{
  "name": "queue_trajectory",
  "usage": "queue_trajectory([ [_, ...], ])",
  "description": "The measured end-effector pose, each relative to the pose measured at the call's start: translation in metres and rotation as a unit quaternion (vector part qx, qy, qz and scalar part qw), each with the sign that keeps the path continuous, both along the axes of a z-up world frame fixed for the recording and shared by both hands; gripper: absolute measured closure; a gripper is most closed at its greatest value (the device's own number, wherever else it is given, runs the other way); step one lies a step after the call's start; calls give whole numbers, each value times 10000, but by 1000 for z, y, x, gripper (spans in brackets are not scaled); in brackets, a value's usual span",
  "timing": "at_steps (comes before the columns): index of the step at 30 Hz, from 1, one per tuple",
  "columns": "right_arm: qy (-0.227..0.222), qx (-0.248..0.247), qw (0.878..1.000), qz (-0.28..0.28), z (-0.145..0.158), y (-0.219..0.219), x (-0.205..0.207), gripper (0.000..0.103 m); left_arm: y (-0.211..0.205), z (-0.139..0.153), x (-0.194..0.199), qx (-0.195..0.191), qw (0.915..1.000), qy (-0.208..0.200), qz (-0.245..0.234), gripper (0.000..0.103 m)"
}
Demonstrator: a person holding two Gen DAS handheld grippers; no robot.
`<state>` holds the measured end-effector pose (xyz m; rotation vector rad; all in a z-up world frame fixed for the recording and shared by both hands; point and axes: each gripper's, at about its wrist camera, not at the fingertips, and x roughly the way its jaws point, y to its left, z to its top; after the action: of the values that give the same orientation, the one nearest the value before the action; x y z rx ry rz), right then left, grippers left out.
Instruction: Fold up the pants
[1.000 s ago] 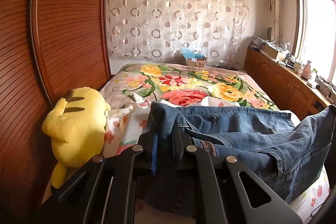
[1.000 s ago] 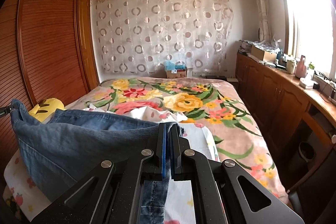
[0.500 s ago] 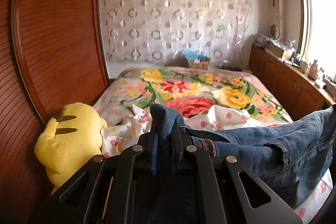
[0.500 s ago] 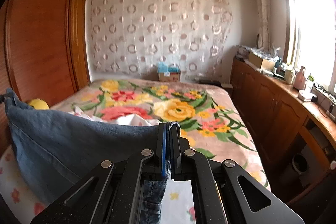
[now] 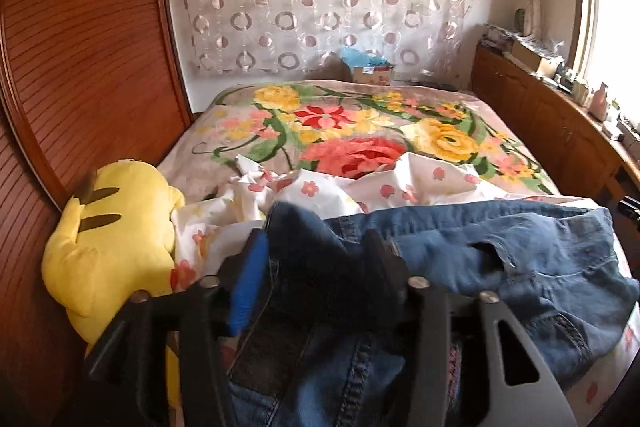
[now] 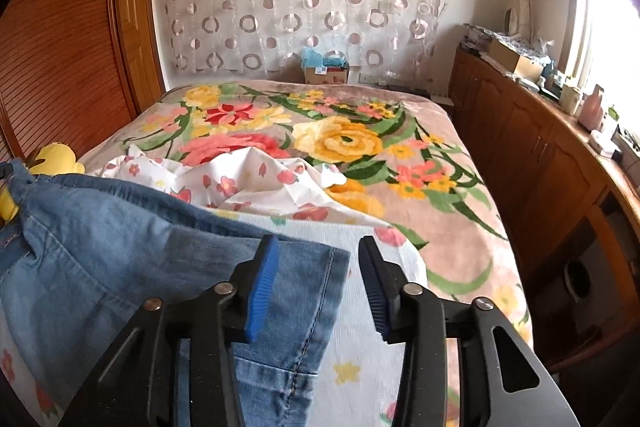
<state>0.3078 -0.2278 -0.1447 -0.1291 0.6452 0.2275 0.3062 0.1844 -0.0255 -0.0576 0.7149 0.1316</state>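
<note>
Blue denim pants (image 5: 500, 259) lie across the near end of the bed on a white flowered sheet (image 5: 320, 191). In the left wrist view my left gripper (image 5: 316, 255) is open, with a bunched fold of the denim lying loose between its fingers. In the right wrist view the pants (image 6: 100, 235) spread to the left, and a hemmed edge lies between the fingers of my right gripper (image 6: 318, 259), which is open. Neither gripper clamps the cloth.
A yellow plush toy (image 5: 112, 235) sits at the bed's left edge against the wooden wardrobe (image 5: 80, 47). A flowered blanket (image 6: 360, 147) covers the far bed. A wooden cabinet (image 6: 540, 155) with clutter runs along the right under the window. A cardboard box (image 6: 326, 73) stands beyond the bed.
Both grippers have opened and let go of the pants. The lifted denim has dropped onto the bed, and both grippers sit lower over it.
</note>
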Motion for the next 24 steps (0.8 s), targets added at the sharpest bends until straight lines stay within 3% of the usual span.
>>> queue_trajectory([
  [1, 18, 22, 10000, -13, 2, -4, -2, 58, -2, 1, -4, -23, 10000, -6, -51, 30],
  [3, 76, 94, 9999, 6, 9, -15, -5, 56, -7, 2, -7, -73, 9998, -38, -153, 23],
  [9, 481, 151, 9985, 230, 1, -26, -27, 54, -29, -6, -27, -92, 9990, 80, -427, 23],
  [16, 960, 292, 9940, 426, -16, -31, -23, 54, -42, -27, -38, -265, 9972, 318, -619, 23],
  [17, 968, 330, 9936, 471, -15, -32, -23, 57, -43, -29, -39, -278, 9972, 338, -613, 23],
  [18, 972, 371, 9931, 539, -13, -32, -22, 75, -44, -31, -39, -289, 9970, 366, -612, 23],
  [20, 814, 287, 9946, 579, -6, -32, -23, 99, -43, -33, -40, -272, 9970, 386, -609, 23],
  [24, 193, 329, 9970, 679, 24, -33, -23, 100, -37, -33, -41, -240, 9977, 383, -495, 23],
])
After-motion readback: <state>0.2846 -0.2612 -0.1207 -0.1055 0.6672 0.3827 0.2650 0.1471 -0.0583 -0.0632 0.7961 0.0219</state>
